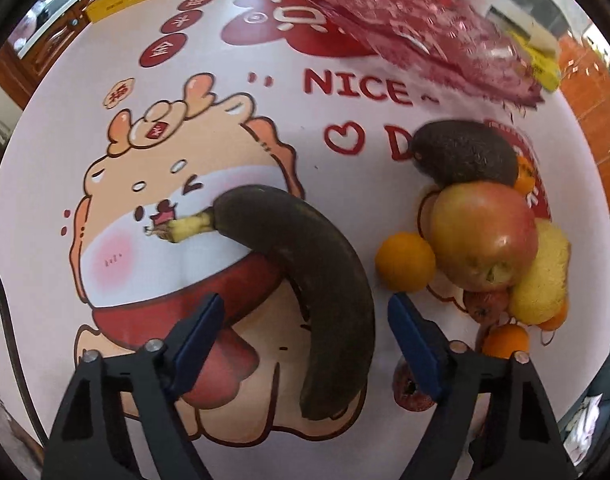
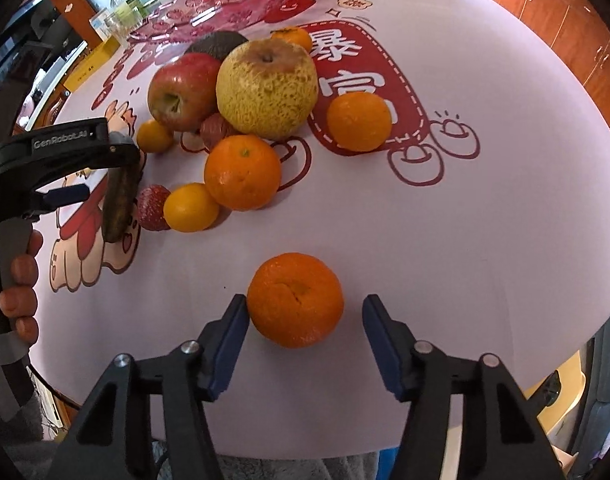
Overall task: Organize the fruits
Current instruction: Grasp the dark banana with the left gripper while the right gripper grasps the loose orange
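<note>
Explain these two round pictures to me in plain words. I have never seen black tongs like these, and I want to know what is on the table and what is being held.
There is no robot here. A person holds a hand-operated claw in each hand, and each claw carries a wide-angle camera looking along its two fingers, hence the round pictures.

The left-hand picture shows the left claw straddling a very dark banana, pads not yet touching it. The right-hand picture shows the right claw around a lone orange; one pad is at its side, the other apart. Nothing is gripped yet.

On the cartoon-printed tablecloth sits a fruit pile: red apple, yellow pear, avocado, small oranges. A pink plastic tray lies beyond.
</note>
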A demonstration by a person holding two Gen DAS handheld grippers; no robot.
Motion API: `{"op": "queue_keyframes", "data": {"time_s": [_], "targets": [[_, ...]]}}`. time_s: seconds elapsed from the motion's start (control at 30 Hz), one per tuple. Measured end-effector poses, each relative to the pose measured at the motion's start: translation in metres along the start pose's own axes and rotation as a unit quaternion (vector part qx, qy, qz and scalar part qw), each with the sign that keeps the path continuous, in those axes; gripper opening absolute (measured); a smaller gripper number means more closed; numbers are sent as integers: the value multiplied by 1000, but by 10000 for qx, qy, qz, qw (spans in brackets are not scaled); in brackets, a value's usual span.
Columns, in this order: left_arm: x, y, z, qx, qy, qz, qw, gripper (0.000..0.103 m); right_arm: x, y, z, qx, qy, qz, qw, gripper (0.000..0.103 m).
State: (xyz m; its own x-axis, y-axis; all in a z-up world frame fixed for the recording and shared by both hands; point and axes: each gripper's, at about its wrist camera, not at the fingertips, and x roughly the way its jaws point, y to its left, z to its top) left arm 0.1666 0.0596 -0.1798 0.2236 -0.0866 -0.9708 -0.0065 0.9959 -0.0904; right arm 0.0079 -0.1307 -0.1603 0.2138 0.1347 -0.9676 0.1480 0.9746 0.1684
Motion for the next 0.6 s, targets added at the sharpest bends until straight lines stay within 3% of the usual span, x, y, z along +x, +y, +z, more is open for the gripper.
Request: {"op": "queue_keyframes", "data": {"time_s": [0.17,0.27,0.47,0.6], "targets": [[8,-17,3,334,-97,330,9988,58,2,6,3,-189,-55,-29,9998,51],[6,-25,5,533,-188,222,9982,42,4,11,6,-314,-83,-14,9995,45],[1,-17,-7,707,-380,-39,9968,30,3,14,6,-615,-110,-96,9980,44],[-4,-1,-23,854,-632,-73,9943,28,0,6,4,-635,-75,-2,9980,44]]}}
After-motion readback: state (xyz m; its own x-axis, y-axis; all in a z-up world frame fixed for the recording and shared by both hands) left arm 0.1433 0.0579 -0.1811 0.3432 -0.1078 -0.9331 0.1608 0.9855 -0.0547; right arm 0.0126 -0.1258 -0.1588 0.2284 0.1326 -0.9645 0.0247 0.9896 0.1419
